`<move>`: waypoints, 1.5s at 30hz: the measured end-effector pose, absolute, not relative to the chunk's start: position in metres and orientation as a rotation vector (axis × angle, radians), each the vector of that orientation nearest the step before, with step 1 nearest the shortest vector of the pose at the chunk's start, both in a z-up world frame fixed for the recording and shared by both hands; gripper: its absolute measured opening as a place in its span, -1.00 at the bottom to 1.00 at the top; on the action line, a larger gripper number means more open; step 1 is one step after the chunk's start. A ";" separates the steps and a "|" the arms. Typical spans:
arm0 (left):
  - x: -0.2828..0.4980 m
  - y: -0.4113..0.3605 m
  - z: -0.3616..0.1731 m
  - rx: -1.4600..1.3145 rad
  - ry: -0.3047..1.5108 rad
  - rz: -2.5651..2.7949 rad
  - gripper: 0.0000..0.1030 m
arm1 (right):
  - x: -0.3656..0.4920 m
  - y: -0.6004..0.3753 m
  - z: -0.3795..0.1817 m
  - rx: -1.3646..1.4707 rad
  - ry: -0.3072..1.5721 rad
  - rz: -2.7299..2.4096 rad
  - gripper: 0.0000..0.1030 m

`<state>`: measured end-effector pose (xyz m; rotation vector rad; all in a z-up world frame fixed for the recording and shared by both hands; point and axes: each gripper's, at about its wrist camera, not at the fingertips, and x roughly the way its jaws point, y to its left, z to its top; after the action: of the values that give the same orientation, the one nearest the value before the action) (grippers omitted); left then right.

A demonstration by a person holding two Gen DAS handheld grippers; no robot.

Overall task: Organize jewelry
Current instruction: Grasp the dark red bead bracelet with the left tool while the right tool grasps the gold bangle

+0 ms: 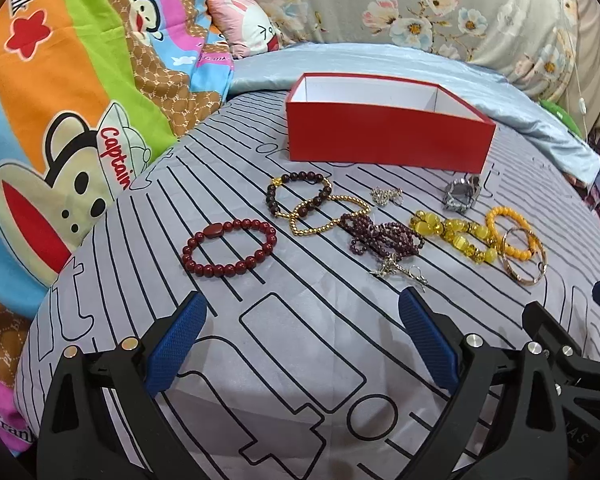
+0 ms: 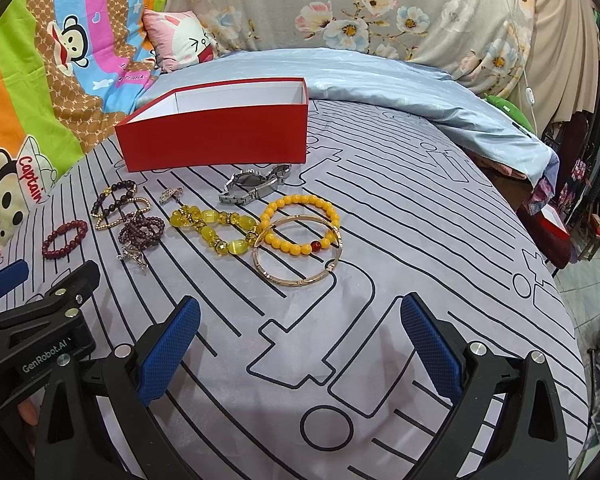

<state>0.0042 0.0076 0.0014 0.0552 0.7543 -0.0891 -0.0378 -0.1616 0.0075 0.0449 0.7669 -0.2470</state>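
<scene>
Red-beaded bracelet [image 1: 230, 249] lies just ahead of my left gripper [image 1: 303, 334], both it and my right gripper [image 2: 300, 338] spread apart, holding nothing.

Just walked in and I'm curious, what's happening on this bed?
Someone holds two open claws, left claw and right claw, above a striped grey bedsheet. Neither grips anything. Beaded bracelets, like the dark red bead bracelet, lie spread out before an open red cardboard box that looks empty.
</scene>
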 end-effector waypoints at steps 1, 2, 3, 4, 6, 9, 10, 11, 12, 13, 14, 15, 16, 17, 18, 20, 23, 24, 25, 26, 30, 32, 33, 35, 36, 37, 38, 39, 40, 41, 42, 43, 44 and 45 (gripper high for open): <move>0.005 0.010 0.002 0.043 0.754 -0.085 0.80 | -0.037 -0.161 0.009 0.049 0.766 -0.247 0.87; 0.005 0.014 0.002 0.026 0.757 -0.081 0.80 | -0.038 -0.162 0.010 0.055 0.764 -0.246 0.87; 0.005 0.017 0.003 0.012 0.764 -0.081 0.81 | -0.038 -0.162 0.010 0.060 0.762 -0.245 0.87; 0.006 0.022 0.002 -0.004 0.777 -0.079 0.81 | -0.039 -0.163 0.010 0.065 0.761 -0.243 0.87; 0.008 0.031 0.002 -0.015 0.794 -0.066 0.81 | -0.038 -0.164 0.010 0.072 0.764 -0.240 0.87; 0.011 0.046 0.005 -0.021 0.794 -0.053 0.81 | -0.038 -0.165 0.010 0.077 0.767 -0.236 0.87; 0.014 0.051 0.006 -0.019 0.792 -0.048 0.81 | -0.038 -0.165 0.009 0.077 0.768 -0.235 0.87; 0.017 0.056 0.008 -0.018 0.791 -0.036 0.81 | -0.038 -0.166 0.009 0.076 0.769 -0.234 0.87; 0.021 0.061 0.009 -0.019 0.789 -0.025 0.81 | -0.037 -0.166 0.009 0.074 0.770 -0.234 0.87; 0.027 0.068 0.010 -0.029 0.787 -0.011 0.81 | -0.037 -0.166 0.009 0.074 0.771 -0.232 0.87; 0.032 0.073 0.010 -0.037 0.789 0.001 0.81 | -0.037 -0.165 0.008 0.073 0.771 -0.231 0.87; 0.039 0.079 0.008 -0.050 0.798 0.012 0.80 | -0.037 -0.165 0.008 0.074 0.772 -0.231 0.87; 0.044 0.084 0.007 -0.061 0.805 0.017 0.80 | -0.036 -0.166 0.008 0.075 0.773 -0.230 0.87; 0.050 0.089 0.005 -0.069 0.814 0.025 0.79 | -0.036 -0.166 0.008 0.077 0.776 -0.230 0.87; 0.055 0.093 0.003 -0.079 0.823 0.026 0.75 | -0.036 -0.166 0.008 0.080 0.777 -0.230 0.87; 0.063 0.096 0.002 -0.082 0.824 0.025 0.68 | -0.035 -0.166 0.007 0.084 0.778 -0.229 0.87; 0.073 0.097 -0.001 -0.066 0.833 0.020 0.57 | -0.035 -0.166 0.007 0.081 0.779 -0.230 0.87; 0.076 0.096 -0.003 -0.062 0.845 0.011 0.42 | -0.036 -0.166 0.007 0.081 0.781 -0.229 0.87; 0.078 0.095 -0.005 -0.064 0.861 0.001 0.28 | -0.035 -0.166 0.006 0.081 0.783 -0.228 0.87; 0.081 0.095 -0.009 -0.069 0.882 -0.007 0.22 | -0.035 -0.166 0.006 0.082 0.785 -0.226 0.87; 0.083 0.092 -0.011 -0.060 0.888 -0.024 0.05 | -0.032 -0.170 0.007 0.099 0.796 -0.218 0.87; 0.082 0.087 -0.011 -0.043 0.886 -0.045 -0.13 | -0.030 -0.174 0.010 0.118 0.793 -0.210 0.82; 0.082 0.086 -0.010 -0.039 0.884 -0.057 -0.27 | -0.029 -0.175 0.013 0.119 0.788 -0.210 0.77; 0.081 0.082 -0.010 -0.034 0.882 -0.075 -0.41 | -0.024 -0.178 0.020 0.105 0.770 -0.218 0.75; 0.081 0.081 -0.010 -0.036 0.882 -0.083 -0.53 | -0.022 -0.180 0.024 0.099 0.763 -0.224 0.69; 0.080 0.080 -0.010 -0.042 0.882 -0.093 -0.70 | -0.019 -0.182 0.027 0.094 0.759 -0.227 0.62; 0.080 0.079 -0.010 -0.049 0.882 -0.101 -0.77 | -0.017 -0.185 0.028 0.097 0.759 -0.227 0.59; 0.080 0.078 -0.010 -0.059 0.883 -0.113 -0.85 | -0.014 -0.188 0.028 0.103 0.764 -0.226 0.50; 0.079 0.077 -0.010 -0.068 0.882 -0.121 -0.85 | -0.010 -0.193 0.027 0.122 0.779 -0.221 0.36; 0.079 0.076 -0.010 -0.072 0.880 -0.128 -0.85 | -0.007 -0.197 0.025 0.141 0.793 -0.214 0.29; 0.077 0.075 -0.010 -0.076 0.879 -0.135 -0.85 | -0.004 -0.201 0.022 0.160 0.808 -0.209 0.14; 0.076 0.073 -0.010 -0.081 0.879 -0.139 -0.85 | -0.001 -0.205 0.020 0.175 0.823 -0.206 0.03; 0.075 0.072 -0.010 -0.082 0.878 -0.143 -0.85 | 0.003 -0.209 0.015 0.189 0.842 -0.207 -0.03; 0.073 0.070 -0.009 -0.080 0.875 -0.150 -0.85 | 0.004 -0.211 0.013 0.197 0.850 -0.207 -0.14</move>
<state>0.0734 0.0704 -0.0093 -0.0798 0.8755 -0.1495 0.0044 -0.2114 0.0127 0.1973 0.8498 -0.2074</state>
